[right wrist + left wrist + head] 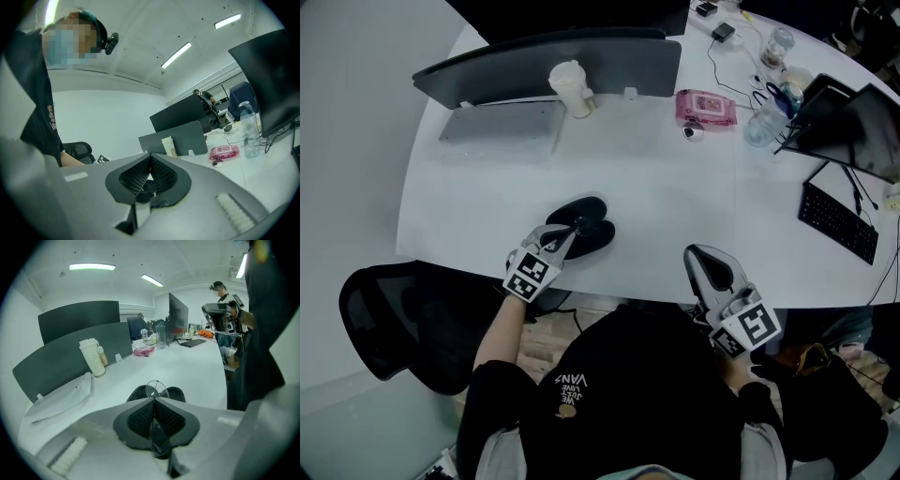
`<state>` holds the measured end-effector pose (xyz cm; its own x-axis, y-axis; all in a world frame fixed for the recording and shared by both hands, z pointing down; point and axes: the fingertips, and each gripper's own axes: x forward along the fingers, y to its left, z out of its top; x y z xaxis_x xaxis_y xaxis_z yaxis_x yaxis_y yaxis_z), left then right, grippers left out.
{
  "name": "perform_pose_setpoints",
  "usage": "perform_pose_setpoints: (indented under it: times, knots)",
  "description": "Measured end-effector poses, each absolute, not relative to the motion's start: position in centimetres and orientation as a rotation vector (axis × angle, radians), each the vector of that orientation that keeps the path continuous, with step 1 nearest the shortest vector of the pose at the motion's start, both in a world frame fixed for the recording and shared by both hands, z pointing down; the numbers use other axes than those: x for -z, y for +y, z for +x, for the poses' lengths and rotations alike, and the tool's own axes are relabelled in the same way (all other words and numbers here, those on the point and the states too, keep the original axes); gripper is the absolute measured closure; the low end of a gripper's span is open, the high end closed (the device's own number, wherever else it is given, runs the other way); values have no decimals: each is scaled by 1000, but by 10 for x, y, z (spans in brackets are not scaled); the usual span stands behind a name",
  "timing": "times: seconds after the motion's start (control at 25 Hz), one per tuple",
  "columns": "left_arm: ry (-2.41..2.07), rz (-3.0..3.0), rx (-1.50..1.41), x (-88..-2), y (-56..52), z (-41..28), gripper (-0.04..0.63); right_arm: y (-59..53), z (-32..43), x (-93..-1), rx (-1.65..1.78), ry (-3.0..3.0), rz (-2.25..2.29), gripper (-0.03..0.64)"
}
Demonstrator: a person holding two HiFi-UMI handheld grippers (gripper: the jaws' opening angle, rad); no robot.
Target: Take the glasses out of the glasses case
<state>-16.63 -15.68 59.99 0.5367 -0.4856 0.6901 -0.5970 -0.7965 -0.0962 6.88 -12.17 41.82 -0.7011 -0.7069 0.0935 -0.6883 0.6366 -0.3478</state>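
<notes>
Black glasses case (177, 393) lies open on the white table (675, 216), close to the near edge, left of centre. My left gripper (154, 404) has its jaws pinched on the thin wire frame of the glasses (156, 389). One round lens shows just past the pads, right over the case. My right gripper (150, 157) hangs at the table's near edge to the right, jaws pressed together with nothing between them.

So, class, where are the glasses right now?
In the head view, left of centre: the glasses are pinched in the left tongs, over the open black case on the white table.
</notes>
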Motion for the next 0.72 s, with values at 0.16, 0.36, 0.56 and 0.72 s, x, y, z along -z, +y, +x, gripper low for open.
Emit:
perform_pose_setpoints:
  times: [0.16,0.36,0.56,0.72]
  knots:
    - [-966,2633,-1073,-587,-152,-166,588,-113,69,-416,555,2793,-1198,615]
    - [-1021,2659,-995,-567,-146,-163,588,-103,68,-412,536,2794,-1201,615]
    - [-1069,2685,-909,-543,-140,-160,588,-92,62,-404,520,2803,-1190,615]
    - [-1102,2709,-829,-520,-135,-156,588,-84,59,-400,506,2807,-1185,615]
